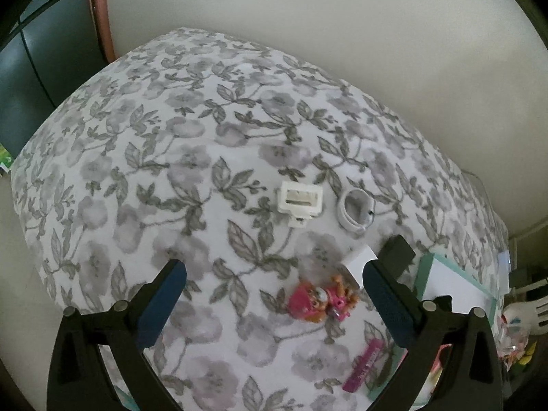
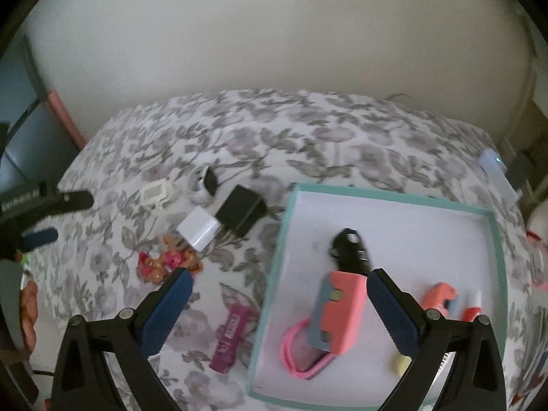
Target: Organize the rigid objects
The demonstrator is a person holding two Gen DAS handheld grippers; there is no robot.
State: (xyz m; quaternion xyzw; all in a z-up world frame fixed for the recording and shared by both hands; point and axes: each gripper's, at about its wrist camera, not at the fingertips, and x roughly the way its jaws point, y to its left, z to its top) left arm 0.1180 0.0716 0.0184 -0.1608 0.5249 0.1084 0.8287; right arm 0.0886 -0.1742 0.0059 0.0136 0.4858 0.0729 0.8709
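Two handheld grippers are hovering over a bed draped in a grey floral cover (image 1: 144, 157), both with jaws standing wide and nothing between them.

Much is proving hard to read. In the left wrist view, the left gripper (image 1: 274, 270) is blocking most of a white block (image 1: 359, 260) and a black adapter (image 1: 397, 250) behind its right-hand finger, and the teal-rimmed tray (image 1: 424, 267) is showing only a corner past that finger. A pink-and-orange toy figure (image 1: 322, 299), blurred beyond detail, is lying just ahead of the jaws, right of centre; a magenta comb (image 1: 364, 364) is sitting below it, nearer the camera. Farther ahead, a white clip (image 1: 299, 200) and a coiled white cable (image 1: 356, 207) are lying side by side, apart.

In the right wrist view, the right gripper (image 2: 279, 279) is hanging over the tray's left rim (image 2: 274, 274). A coral-and-grey case (image 2: 337, 311) with a pink looped cord (image 2: 301, 352) is lying inside the tray between the jaws, toward the right-hand finger. A black object (image 2: 349, 246) ahead of it is smeared by motion. That finger is cutting off a second coral item (image 2: 440, 299) and a pale yellow piece (image 2: 400, 364).

Open cover is stretching ahead and left of the left gripper to the bed's rounded edge, where a pale wall (image 1: 342, 34) is closing in. The tray's far half is lying bare ahead of the right gripper.
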